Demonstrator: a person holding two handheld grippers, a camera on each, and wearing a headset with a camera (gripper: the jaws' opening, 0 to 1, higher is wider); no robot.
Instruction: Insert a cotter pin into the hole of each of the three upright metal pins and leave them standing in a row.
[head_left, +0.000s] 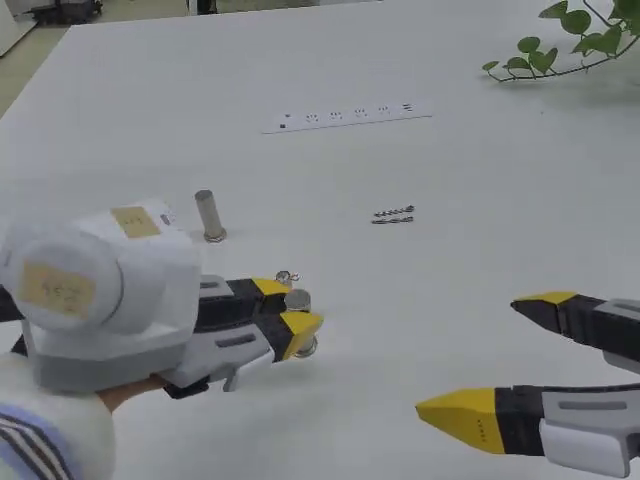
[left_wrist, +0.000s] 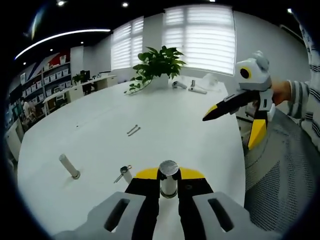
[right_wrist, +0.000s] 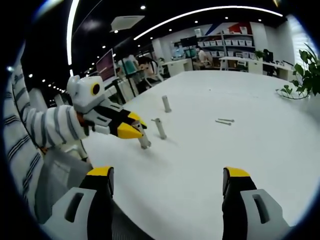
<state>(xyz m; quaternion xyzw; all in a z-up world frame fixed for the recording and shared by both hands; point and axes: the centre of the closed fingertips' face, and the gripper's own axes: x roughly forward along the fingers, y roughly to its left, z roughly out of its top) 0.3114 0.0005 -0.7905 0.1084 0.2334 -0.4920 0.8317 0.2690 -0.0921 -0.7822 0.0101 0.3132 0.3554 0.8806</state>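
My left gripper (head_left: 290, 306), lower left of the head view, is clamped on an upright metal pin (left_wrist: 168, 178). Just behind it stands a second pin (right_wrist: 160, 129) with a cotter pin (left_wrist: 122, 174) through its top. A bare third pin (head_left: 207, 214) stands further up and left. Two loose cotter pins (head_left: 393, 214) lie near centre on the white table (head_left: 480, 170). My right gripper (head_left: 475, 352), lower right, hangs with its jaws wide apart, holding nothing.

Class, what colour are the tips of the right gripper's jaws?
Yellow, on the right gripper; clearest in the head view.
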